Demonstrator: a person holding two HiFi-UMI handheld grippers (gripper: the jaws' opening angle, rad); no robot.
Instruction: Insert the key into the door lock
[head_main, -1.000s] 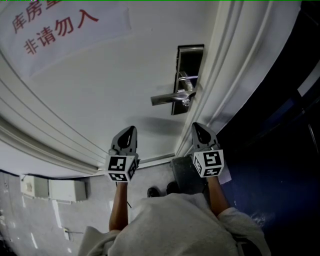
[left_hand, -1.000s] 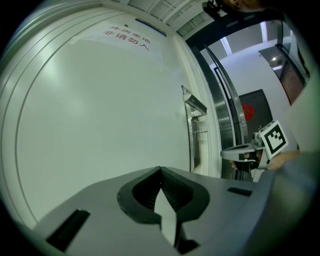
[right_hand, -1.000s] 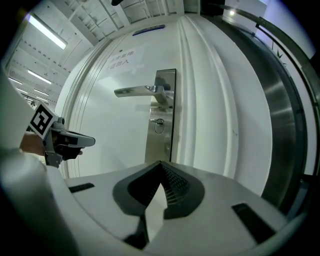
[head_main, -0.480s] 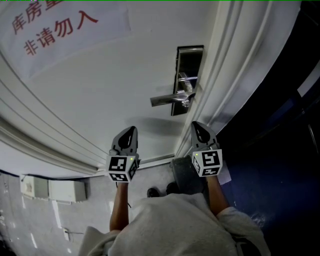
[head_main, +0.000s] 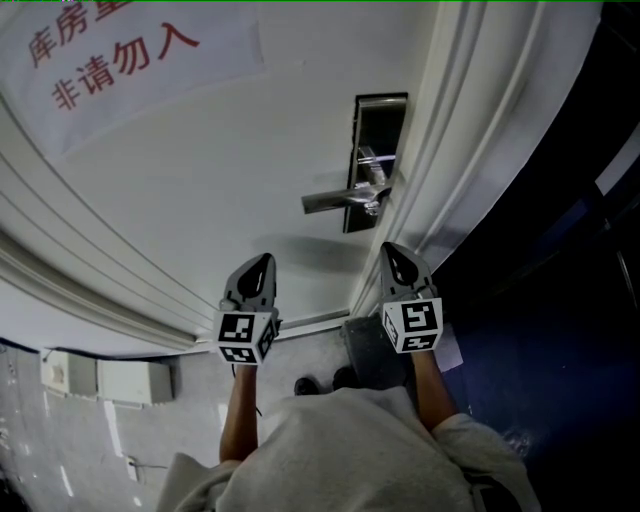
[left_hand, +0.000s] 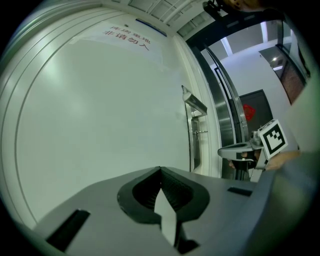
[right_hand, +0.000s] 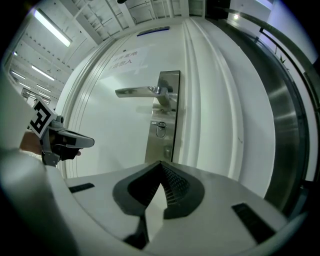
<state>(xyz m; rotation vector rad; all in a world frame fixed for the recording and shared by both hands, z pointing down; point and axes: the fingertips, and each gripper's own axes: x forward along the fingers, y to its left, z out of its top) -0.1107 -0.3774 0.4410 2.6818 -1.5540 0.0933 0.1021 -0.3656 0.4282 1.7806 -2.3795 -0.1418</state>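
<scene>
My left gripper (head_main: 260, 263) pointed at the white door (head_main: 230, 170), jaws closed together on nothing, my right gripper (head_main: 395, 256) alongside it, likewise closed and empty, facing the steel plate (right_hand: 156, 145), door lock (right_hand: 160, 129) on that plate just below the lever handle (right_hand: 142, 91), apart from both grippers

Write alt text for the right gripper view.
The right tool, jaws shut with nothing between them, points at the steel lock plate of a white door, where a lever handle sits above the lock cylinder. The left tool shows at the left edge.
</scene>
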